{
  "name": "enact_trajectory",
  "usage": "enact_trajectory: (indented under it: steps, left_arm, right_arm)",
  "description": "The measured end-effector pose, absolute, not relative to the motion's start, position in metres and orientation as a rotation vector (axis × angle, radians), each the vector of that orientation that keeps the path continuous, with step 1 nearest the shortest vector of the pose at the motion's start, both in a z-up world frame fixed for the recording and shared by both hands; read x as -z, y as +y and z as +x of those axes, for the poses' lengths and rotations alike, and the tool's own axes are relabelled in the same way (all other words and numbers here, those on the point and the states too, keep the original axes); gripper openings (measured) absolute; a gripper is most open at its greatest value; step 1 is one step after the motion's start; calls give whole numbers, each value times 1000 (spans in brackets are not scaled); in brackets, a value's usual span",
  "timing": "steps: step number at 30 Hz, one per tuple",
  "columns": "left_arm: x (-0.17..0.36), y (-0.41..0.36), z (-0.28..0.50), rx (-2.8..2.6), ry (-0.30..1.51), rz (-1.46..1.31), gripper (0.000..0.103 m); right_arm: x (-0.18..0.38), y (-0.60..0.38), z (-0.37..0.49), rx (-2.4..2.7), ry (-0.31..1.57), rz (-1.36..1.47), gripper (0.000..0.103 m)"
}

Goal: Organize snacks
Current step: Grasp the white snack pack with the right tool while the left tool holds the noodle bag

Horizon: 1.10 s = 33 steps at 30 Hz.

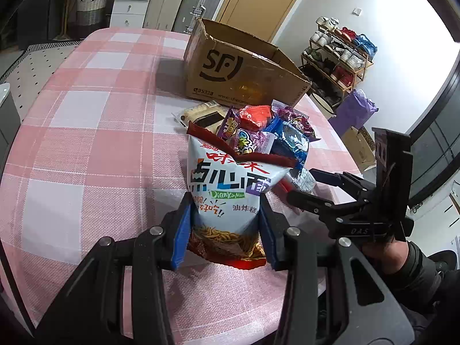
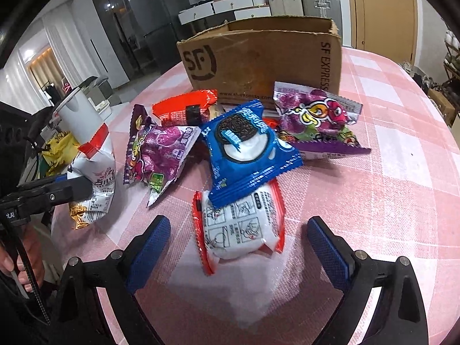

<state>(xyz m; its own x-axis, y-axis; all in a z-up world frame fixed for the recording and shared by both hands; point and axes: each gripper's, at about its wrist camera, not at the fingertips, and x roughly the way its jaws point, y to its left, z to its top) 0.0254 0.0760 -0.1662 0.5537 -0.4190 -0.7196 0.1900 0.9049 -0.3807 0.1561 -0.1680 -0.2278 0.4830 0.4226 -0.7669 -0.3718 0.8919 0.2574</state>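
My left gripper (image 1: 225, 225) is shut on a white and red noodle-snack bag (image 1: 227, 184), holding it upright by its lower part; it also shows in the right wrist view (image 2: 95, 172). Behind it lies a pile of snack packets (image 1: 264, 126). My right gripper (image 2: 238, 244) is open, its jaws on either side of a white packet with red edges (image 2: 241, 227). A blue cookie packet (image 2: 247, 149) lies partly on that packet. Purple packets (image 2: 156, 155) (image 2: 313, 120) and an orange packet (image 2: 184, 109) lie around. An open SF cardboard box (image 2: 258, 60) (image 1: 238, 69) stands behind the pile.
A pink checked tablecloth (image 1: 86, 132) covers the table. A white cylinder (image 2: 77, 115) stands off the table's left side in the right wrist view. A shoe rack (image 1: 336, 54), suitcases (image 1: 198, 0) and drawers (image 1: 129, 5) stand beyond the table.
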Motion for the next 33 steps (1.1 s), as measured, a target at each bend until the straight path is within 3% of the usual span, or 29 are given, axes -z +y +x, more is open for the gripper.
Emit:
enact_trajectory:
  steps: [7,12,33]
  left_arm:
    - [164,76,24,363,913,-267,39]
    - [158,76,23,357,910,-257,39]
    - [130,48,13,347,890,-157,40]
  right_arm:
    - [227,-157,158,-477,943,-5,75]
    - [226,-163,156,-487,943,5,51]
    - [195,-228,114,-489,851,114,50]
